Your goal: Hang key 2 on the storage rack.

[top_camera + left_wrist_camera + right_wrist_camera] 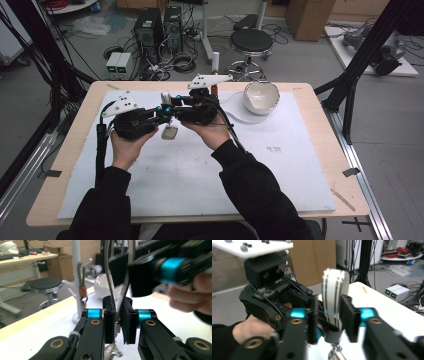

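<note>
Above the white mat (200,180), my two grippers meet tip to tip. The left gripper (161,113) (117,325) is shut on the lower part of a thin looped band (120,277), which rises edge-on between its pads. Seen face-on in the right gripper view, the band (335,290) is white with two dark lines. The right gripper (172,106) (329,320) stands open around it, with a small gap on each side. A metal ring (335,351) hangs under the band, and a pale tag (170,132) dangles below the grippers.
A white bowl (261,96) lies tilted at the back right of the mat. A white hook stand (77,277) with an orange-banded clip (82,291) stands behind the grippers. Beyond the table's far edge are a stool (251,40) and computer cases (149,27).
</note>
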A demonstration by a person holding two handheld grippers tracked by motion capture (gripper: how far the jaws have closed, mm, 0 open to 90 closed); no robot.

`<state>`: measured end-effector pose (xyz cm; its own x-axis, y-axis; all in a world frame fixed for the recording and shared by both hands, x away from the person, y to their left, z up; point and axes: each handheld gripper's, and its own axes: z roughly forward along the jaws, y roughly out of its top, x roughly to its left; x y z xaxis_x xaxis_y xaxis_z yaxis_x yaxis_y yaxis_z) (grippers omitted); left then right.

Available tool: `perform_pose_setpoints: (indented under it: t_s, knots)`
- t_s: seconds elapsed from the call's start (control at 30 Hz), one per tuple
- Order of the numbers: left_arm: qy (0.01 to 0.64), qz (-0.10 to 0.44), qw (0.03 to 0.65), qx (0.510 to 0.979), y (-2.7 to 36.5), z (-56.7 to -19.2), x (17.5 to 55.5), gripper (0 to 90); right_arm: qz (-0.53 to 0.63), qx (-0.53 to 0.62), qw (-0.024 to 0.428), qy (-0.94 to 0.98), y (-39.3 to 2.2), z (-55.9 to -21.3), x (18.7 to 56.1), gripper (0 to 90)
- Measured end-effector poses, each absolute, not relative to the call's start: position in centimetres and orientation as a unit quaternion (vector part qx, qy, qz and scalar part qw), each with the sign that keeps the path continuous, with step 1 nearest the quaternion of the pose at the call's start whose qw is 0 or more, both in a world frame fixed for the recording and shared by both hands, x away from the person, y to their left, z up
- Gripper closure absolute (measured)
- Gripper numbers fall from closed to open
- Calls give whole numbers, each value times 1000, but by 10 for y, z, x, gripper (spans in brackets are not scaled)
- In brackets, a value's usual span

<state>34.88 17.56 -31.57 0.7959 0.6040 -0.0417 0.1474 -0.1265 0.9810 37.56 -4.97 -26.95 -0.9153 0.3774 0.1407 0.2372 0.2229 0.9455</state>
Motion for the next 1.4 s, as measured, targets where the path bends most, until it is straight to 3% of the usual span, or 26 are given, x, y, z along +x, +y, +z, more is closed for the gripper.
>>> perform_pose_setpoints:
  t_s: [0.07, 0.1, 0.13, 0.27, 0.37, 0.43, 0.7, 0.8, 0.93, 1.4]
  knots:
    - [259, 186, 606, 729, 176, -317, 350, 821, 592, 197, 54, 780, -52, -269, 375, 493]
    - [259, 186, 606, 729, 176, -317, 350, 821, 592, 197, 54, 780, -52, -269, 375, 493]
    - [263, 183, 607, 727, 177, -317, 351, 821, 593, 194, 59, 779, -56, -268, 374, 354]
    - [280, 167, 614, 719, 180, -317, 357, 820, 567, 223, 80, 789, -64, -271, 377, 119]
    - [287, 173, 610, 718, 182, -316, 359, 820, 572, 230, 88, 782, -78, -276, 378, 92]
    - [291, 173, 611, 715, 183, -315, 361, 820, 577, 228, 91, 779, -87, -279, 378, 18]
    - [301, 169, 615, 709, 191, -312, 371, 819, 570, 250, 108, 775, -125, -294, 378, 13]
    - [309, 184, 589, 724, 190, -318, 378, 819, 569, 264, 122, 770, -145, -310, 377, 13]
    - [315, 187, 601, 710, 194, -321, 386, 819, 552, 277, 123, 777, -164, -330, 376, 12]
    - [327, 203, 590, 710, 197, -311, 408, 818, 565, 297, 146, 756, -216, -348, 363, 13]
